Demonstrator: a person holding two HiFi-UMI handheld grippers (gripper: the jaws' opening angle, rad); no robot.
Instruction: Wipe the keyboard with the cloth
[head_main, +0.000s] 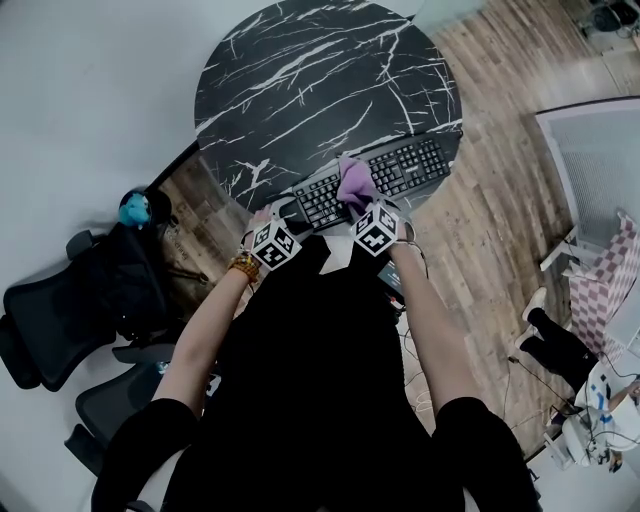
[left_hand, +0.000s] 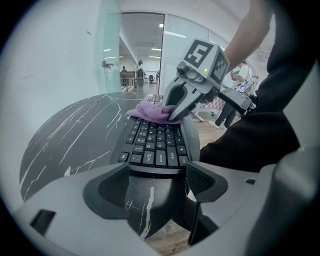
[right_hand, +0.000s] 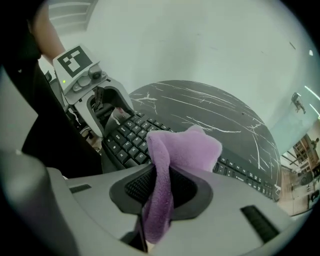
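On keyboard (head_main: 412, 165), right hand-held gripper's (head_main: 361, 206) cloth (head_main: 354, 183)

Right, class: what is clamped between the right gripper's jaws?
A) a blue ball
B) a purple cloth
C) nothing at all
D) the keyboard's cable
B: the right gripper view shows the purple cloth pinched between the jaws of the right gripper, its free end bunched above the keyboard.

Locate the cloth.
Head view, centre: the cloth sits pinched in the right tongs, on the middle of the keyboard, at the near edge of the table.
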